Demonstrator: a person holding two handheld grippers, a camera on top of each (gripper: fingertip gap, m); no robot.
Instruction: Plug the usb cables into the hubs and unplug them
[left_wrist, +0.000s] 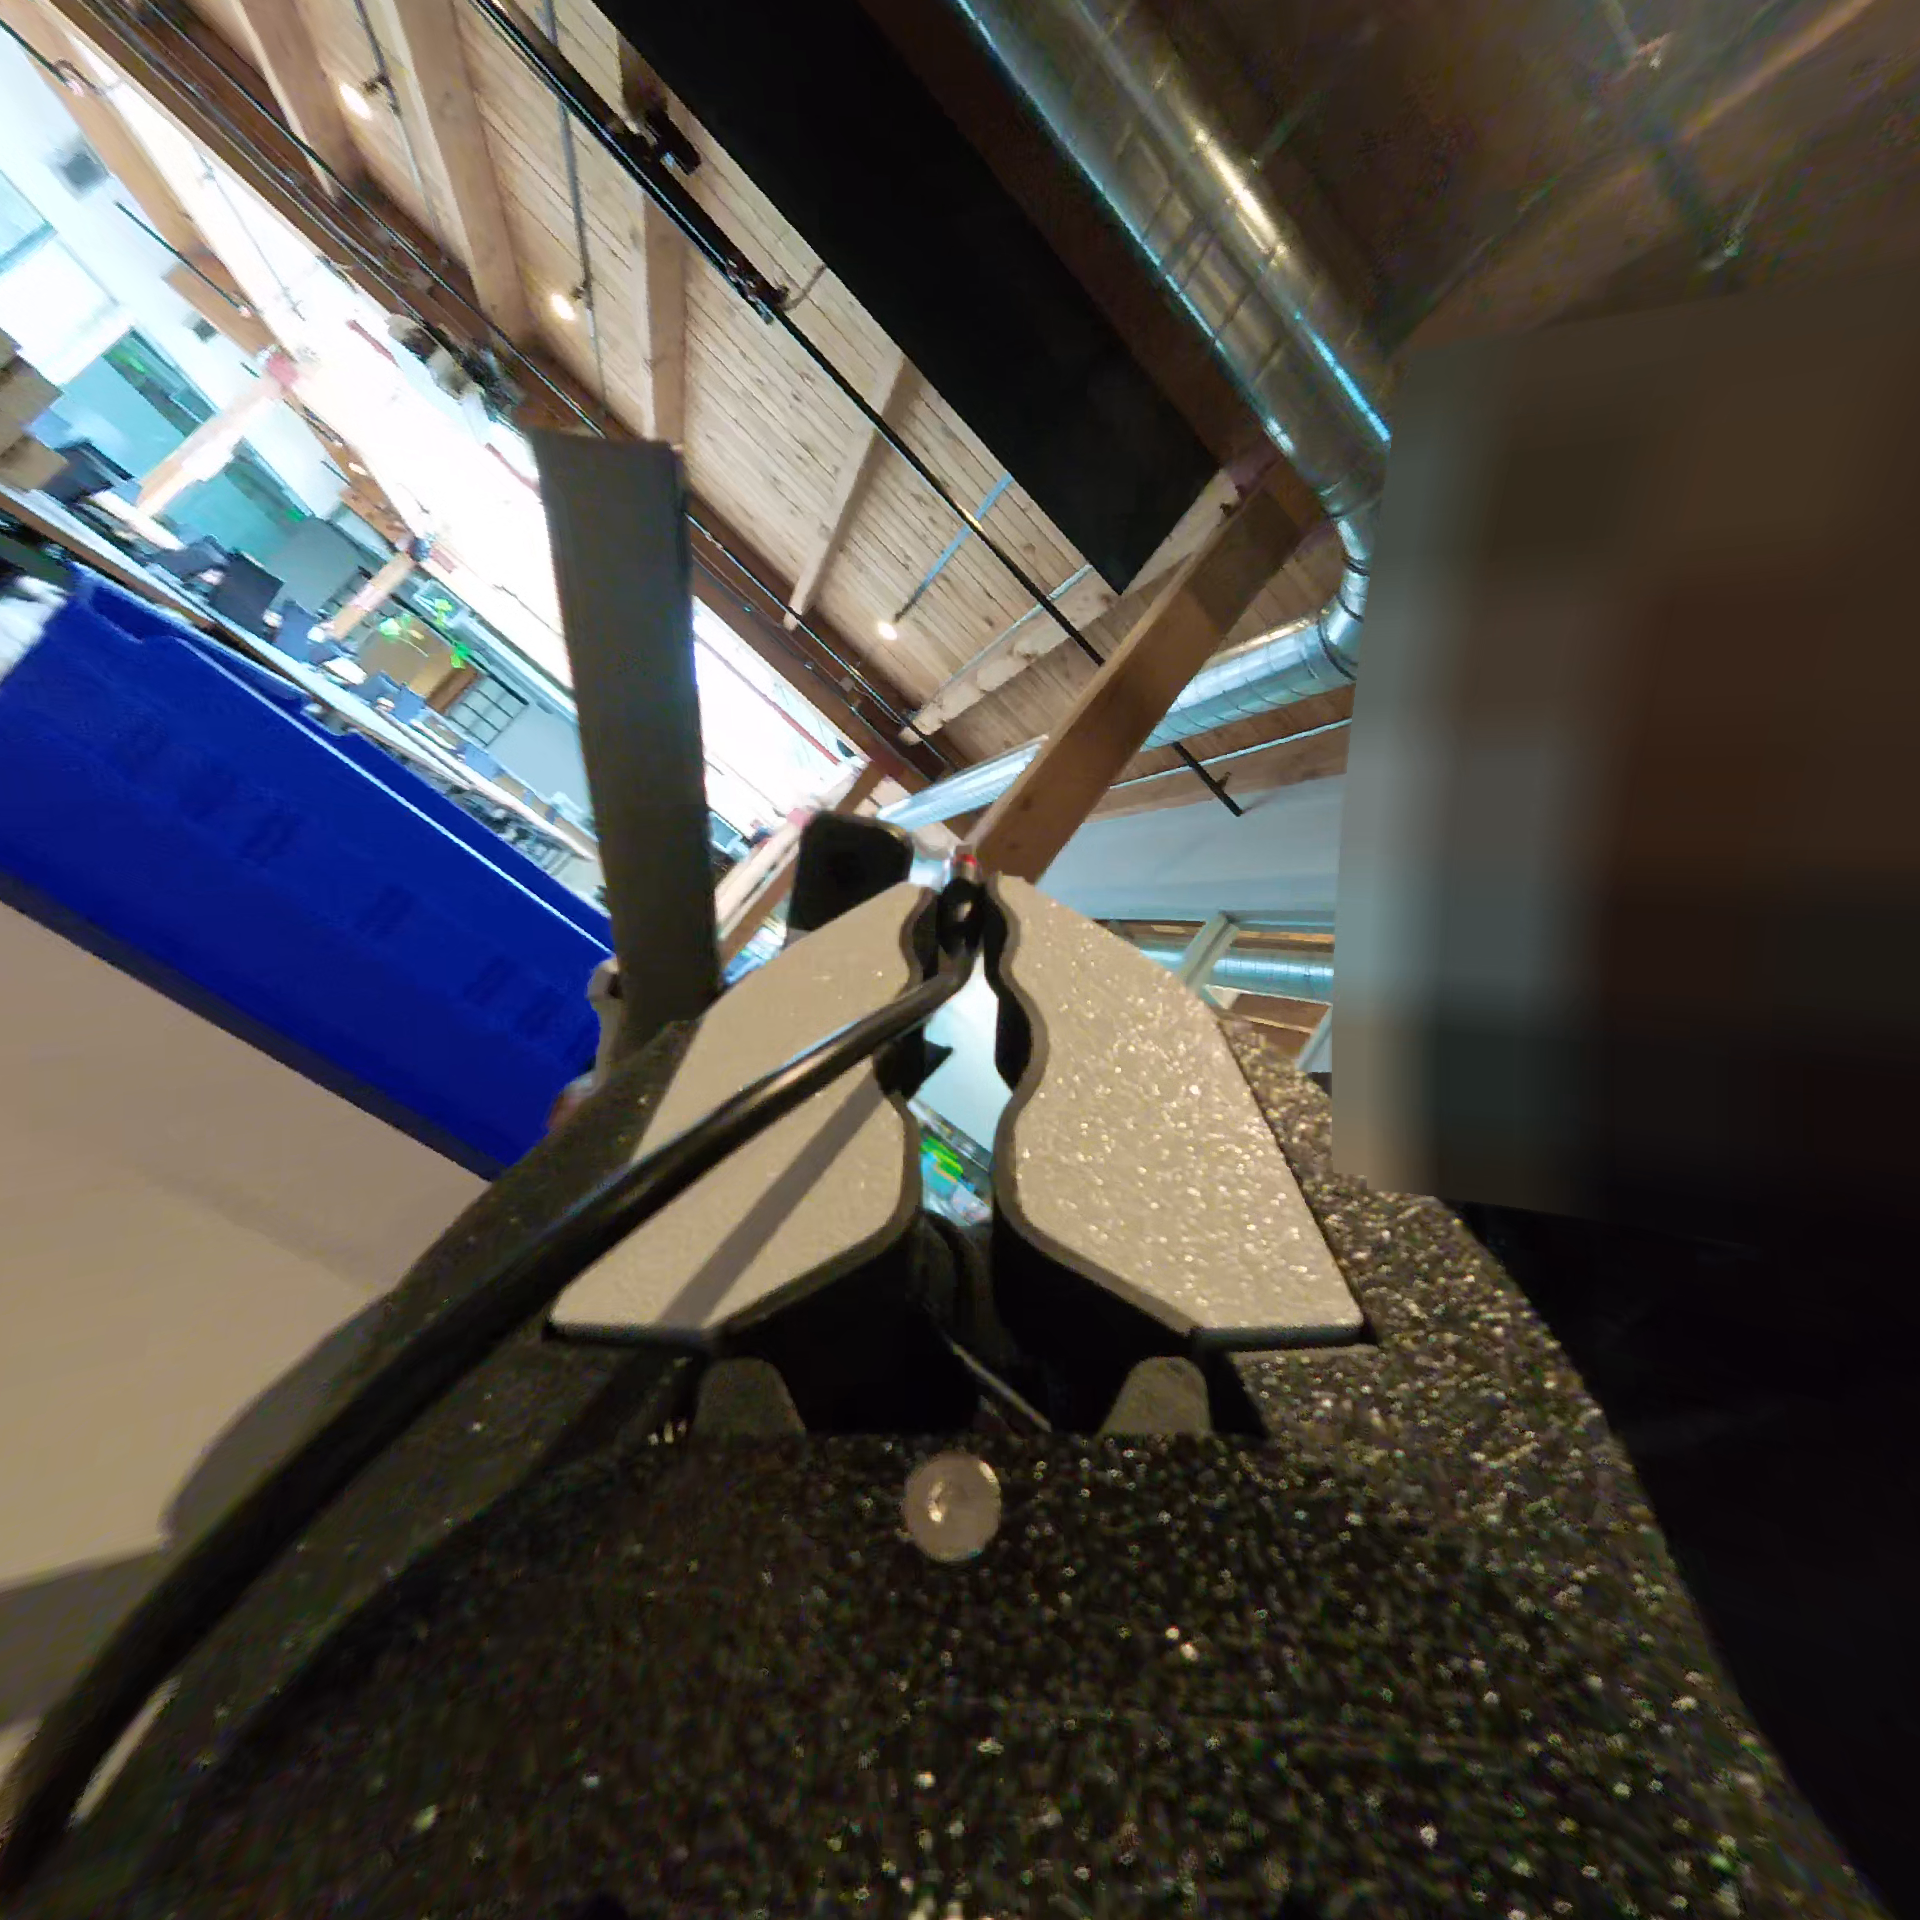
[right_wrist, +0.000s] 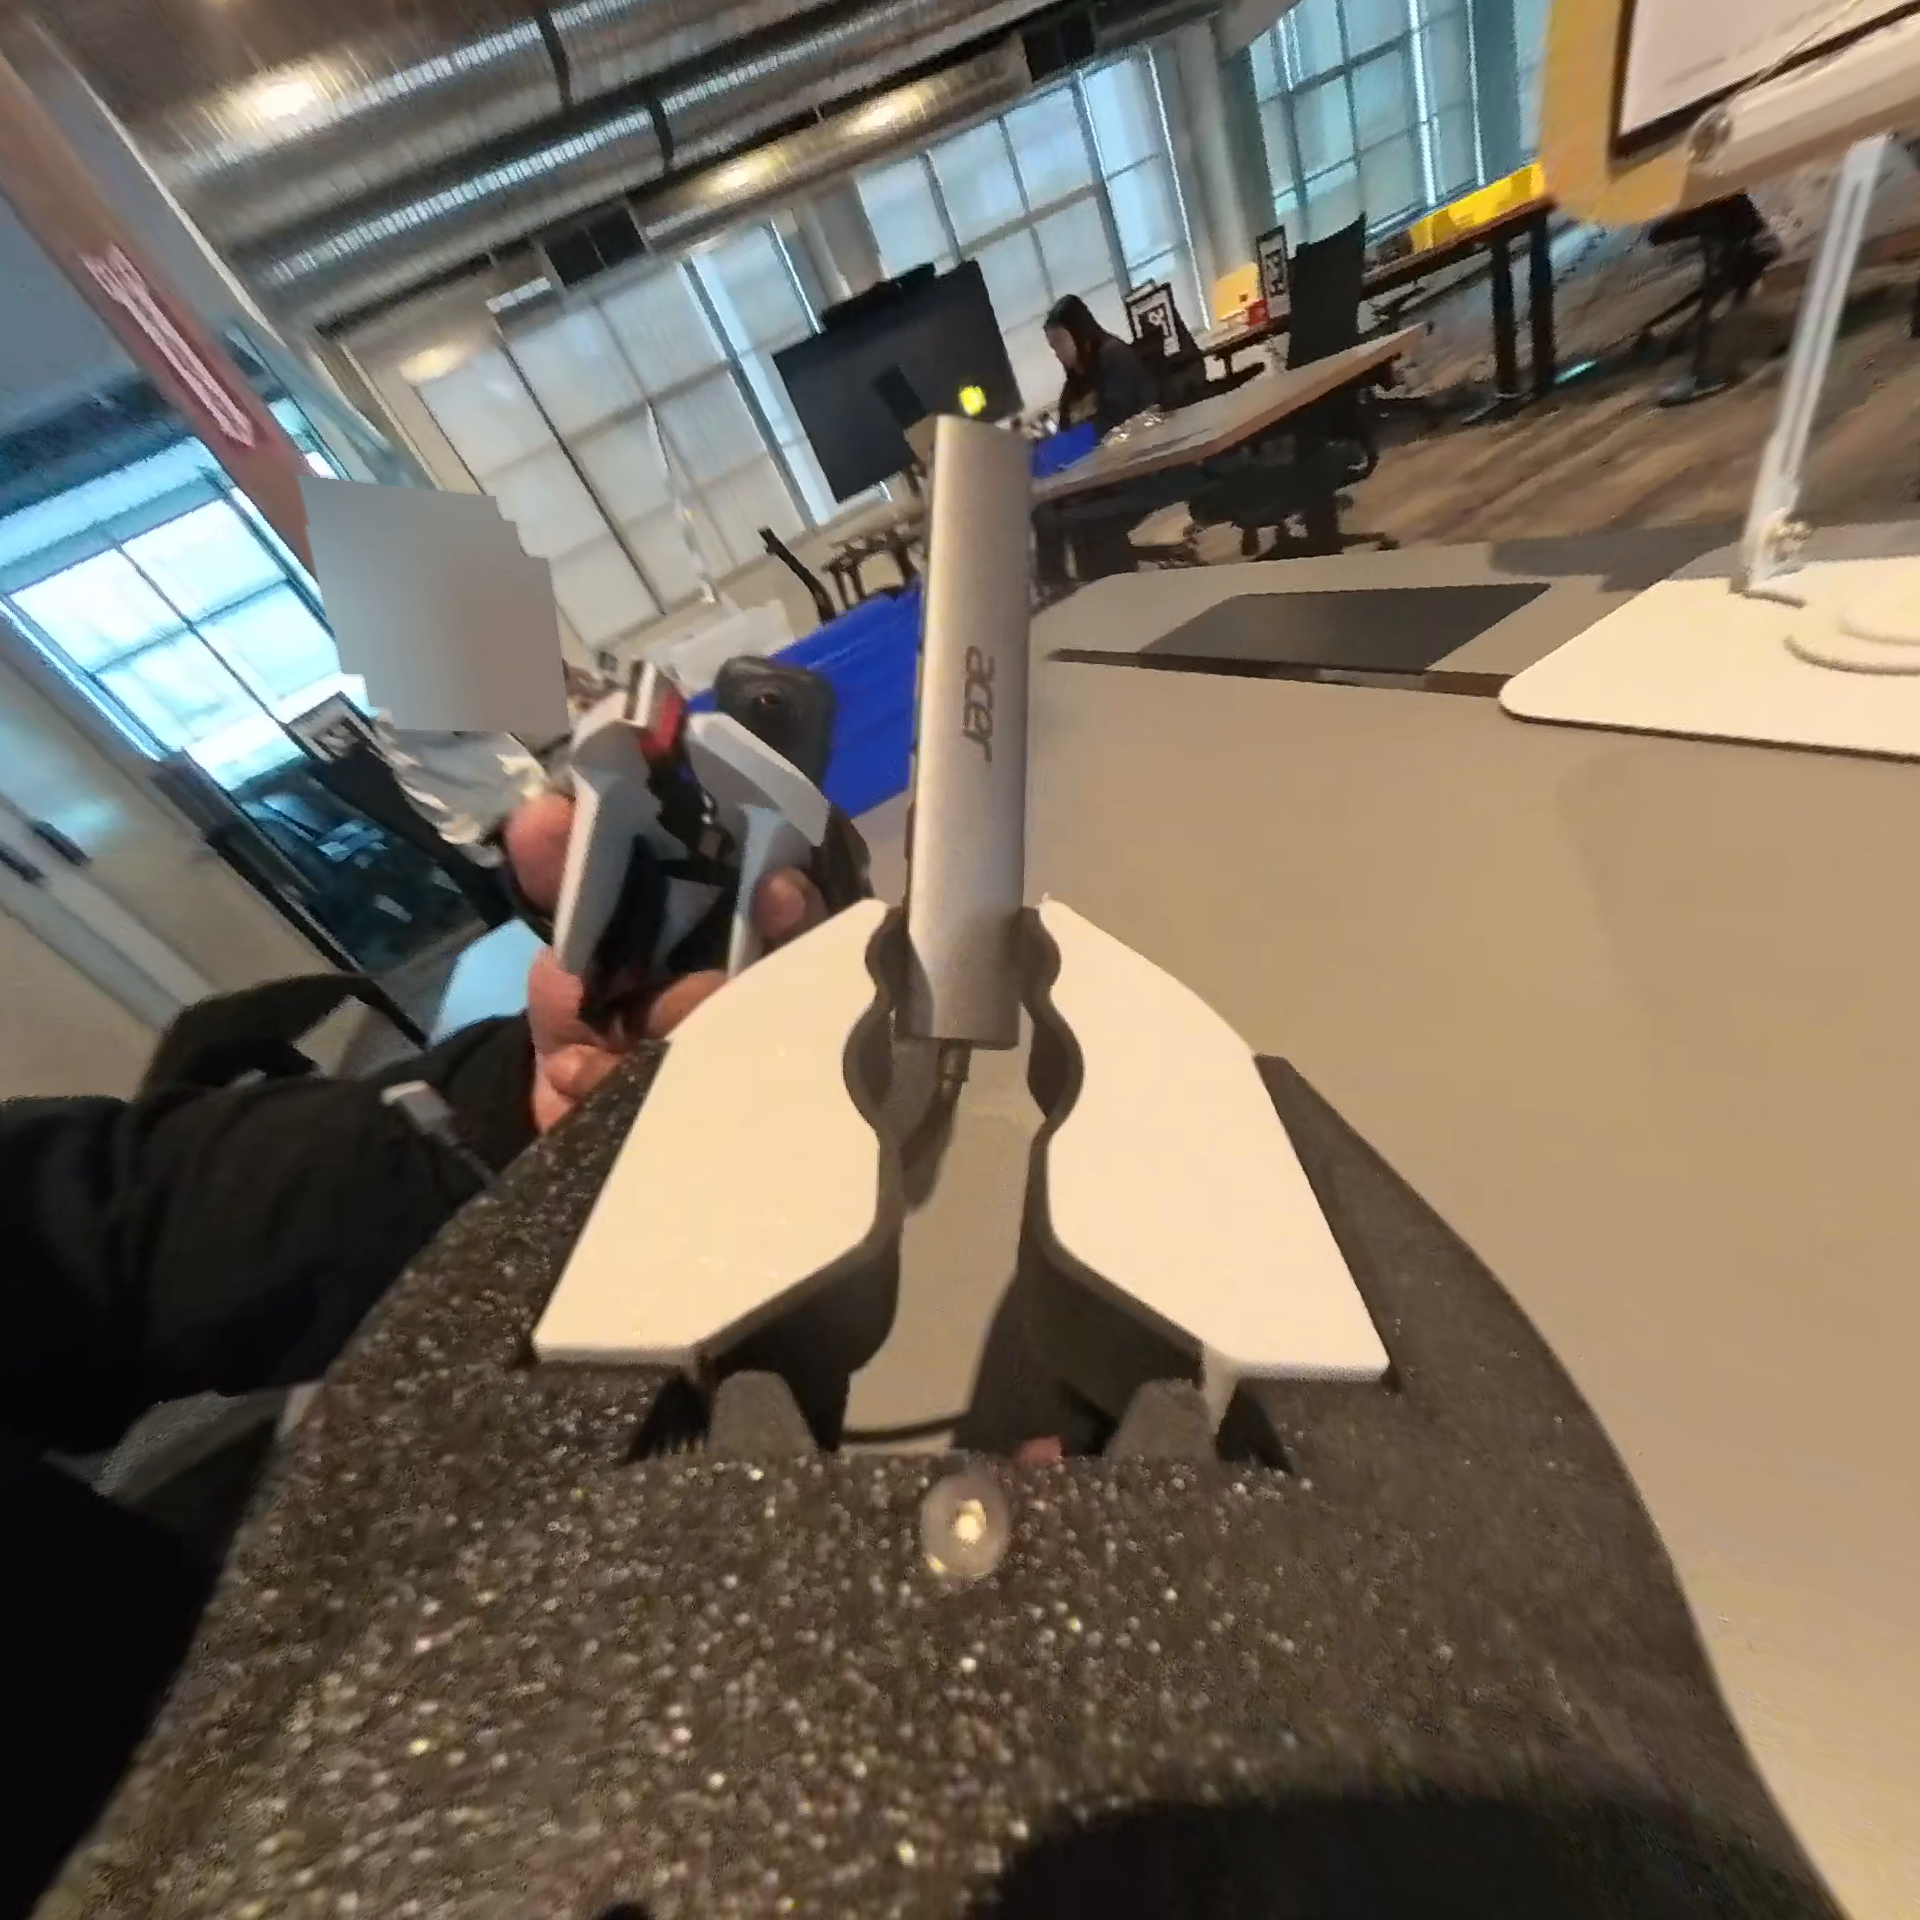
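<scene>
Grey table (right_wrist: 1455, 935) spans an open office. Right gripper (right_wrist: 961, 935) is clamped on the silver hub's (right_wrist: 971, 727) lower end; the hub stands upright, dark logo lettering along its side. Left gripper (left_wrist: 961, 904) pinches a black cable (left_wrist: 727, 1101) at its tips, raised beside the hub.

A slim silver hub (right_wrist: 966, 727) stands nearly upright at frame centre, its lower end clamped. A thin black USB cable (left_wrist: 665, 1153) curves from lower left up to centre, its plug end pinched.
</scene>
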